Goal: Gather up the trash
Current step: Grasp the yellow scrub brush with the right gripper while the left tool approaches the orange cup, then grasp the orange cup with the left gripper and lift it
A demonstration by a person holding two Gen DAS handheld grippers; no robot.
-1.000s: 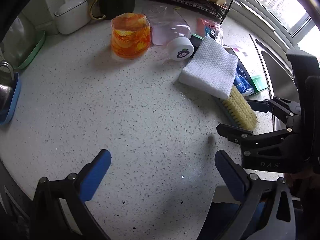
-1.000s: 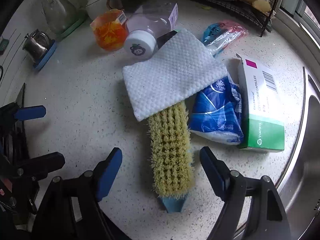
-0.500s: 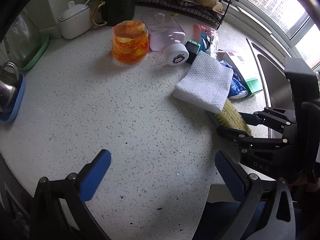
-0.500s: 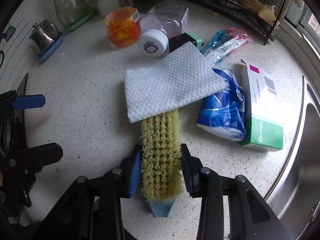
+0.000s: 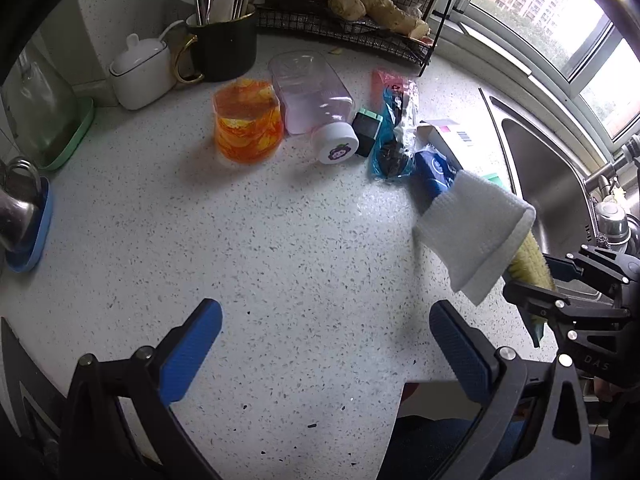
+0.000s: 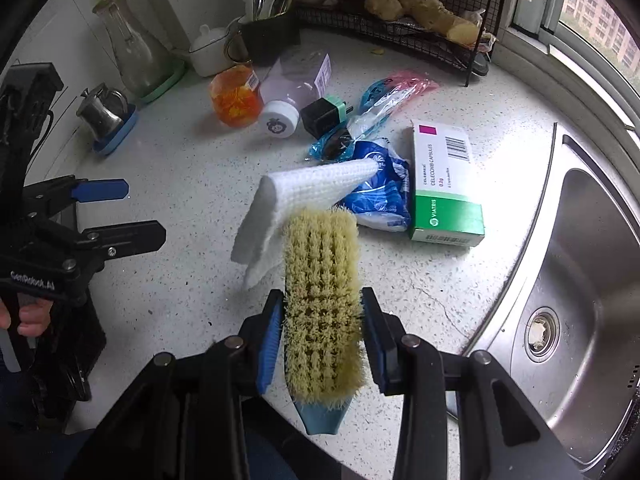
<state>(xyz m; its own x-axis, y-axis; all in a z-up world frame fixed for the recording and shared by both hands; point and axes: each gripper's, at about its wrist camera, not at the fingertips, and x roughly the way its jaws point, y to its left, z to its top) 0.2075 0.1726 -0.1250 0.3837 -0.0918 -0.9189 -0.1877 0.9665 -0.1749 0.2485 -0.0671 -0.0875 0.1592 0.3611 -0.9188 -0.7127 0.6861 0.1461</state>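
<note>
The right tongs (image 6: 322,334) are pinching the scrub brush (image 6: 322,300) across its bristled width, above the surface (image 6: 180,184), with a white cloth (image 6: 296,196) draping over its far end. The brush's long axis is running along the tongs, handle tip toward the camera. Keeping it level should stop the cloth sliding off. The left tongs (image 5: 324,344) are hanging spread and empty
</note>
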